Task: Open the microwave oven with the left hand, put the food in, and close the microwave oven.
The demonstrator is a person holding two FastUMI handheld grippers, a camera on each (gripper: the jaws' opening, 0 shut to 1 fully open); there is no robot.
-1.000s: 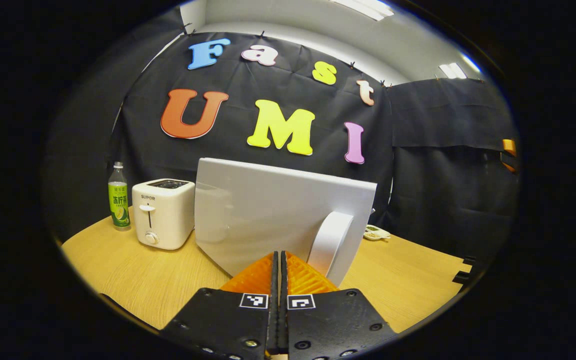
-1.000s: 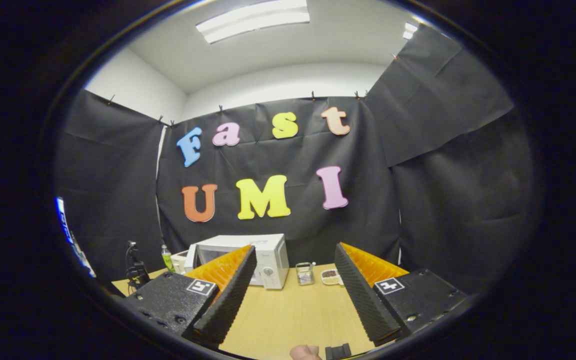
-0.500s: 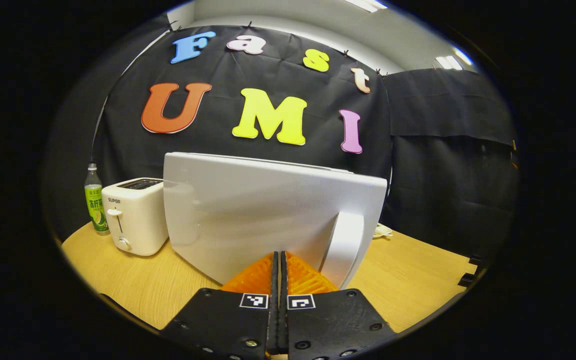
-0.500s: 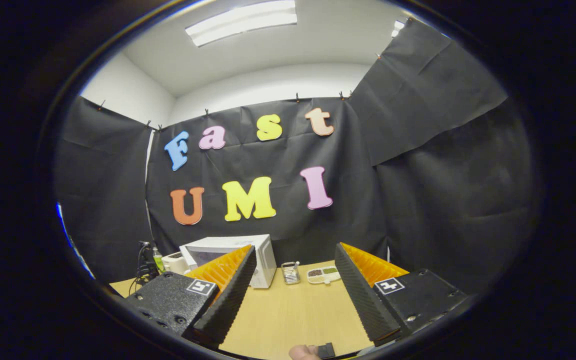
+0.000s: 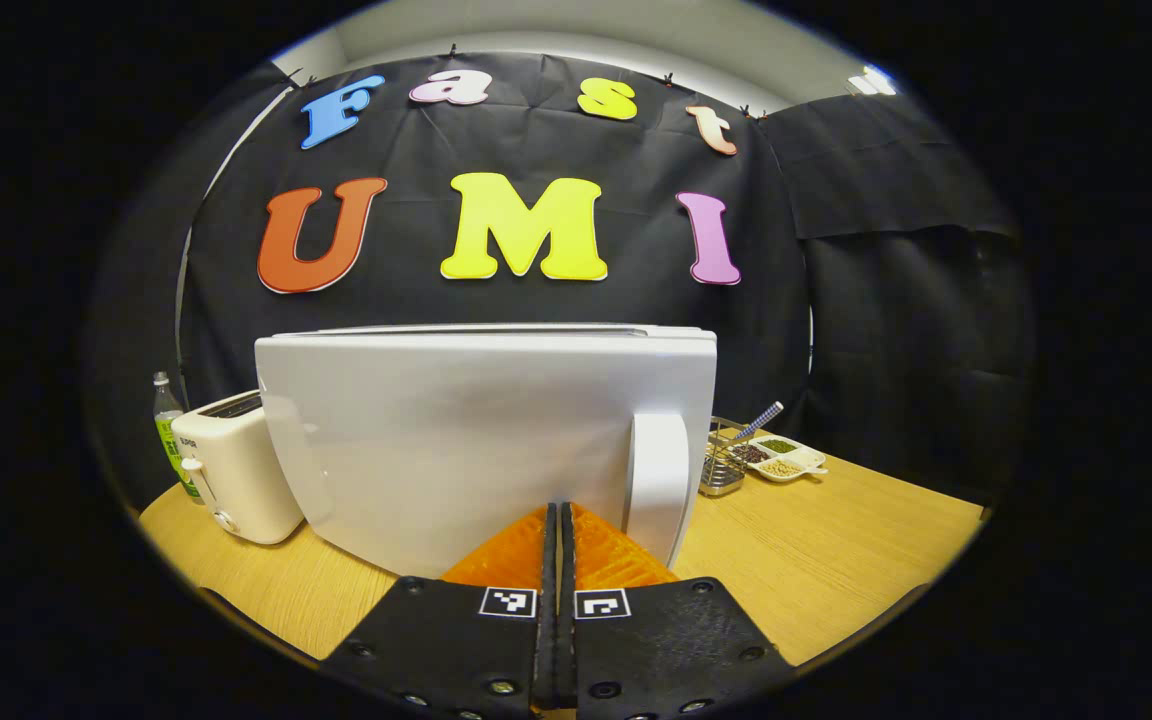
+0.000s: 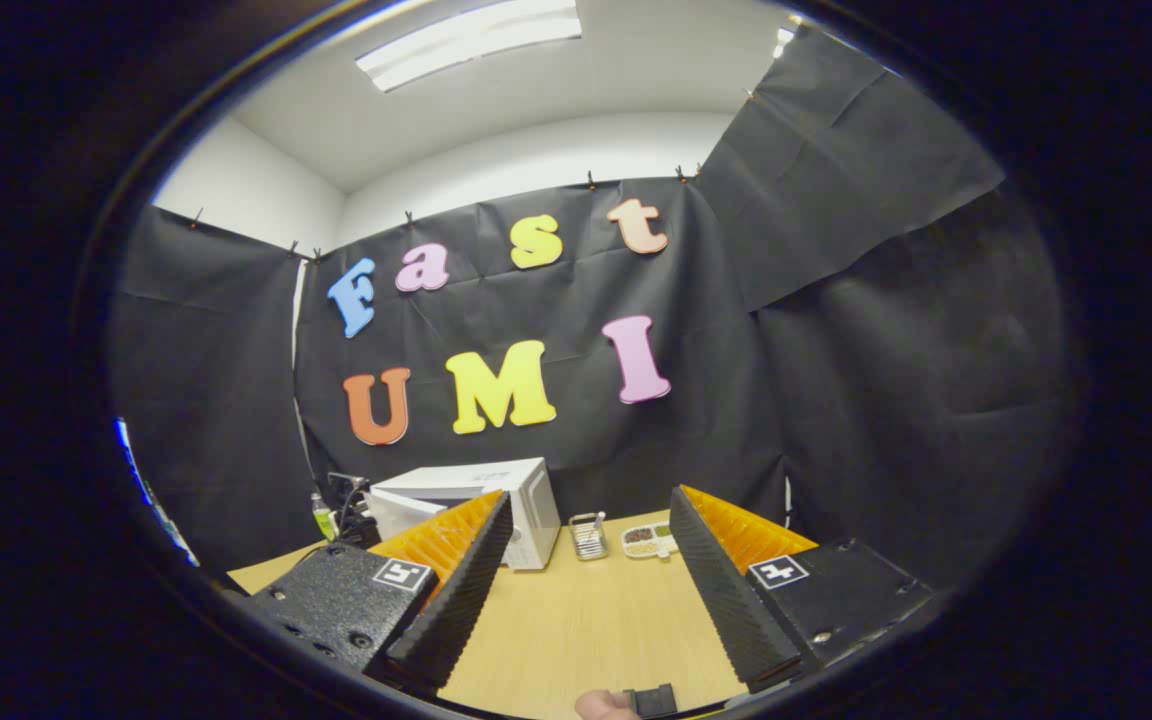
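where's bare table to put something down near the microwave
Free: the wood right of the microwave door, in front of the snack dish and wire basket, and the near table between the open right claw's fingers. Crowded: left of the door, by the toaster and bottle.

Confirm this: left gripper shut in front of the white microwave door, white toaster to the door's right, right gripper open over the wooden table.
Wrong on one point: in the left gripper view the white toaster stands left of the white microwave door, not right. The left gripper is shut; the right gripper is open over the wooden table.

White microwave oven, door nearly shut
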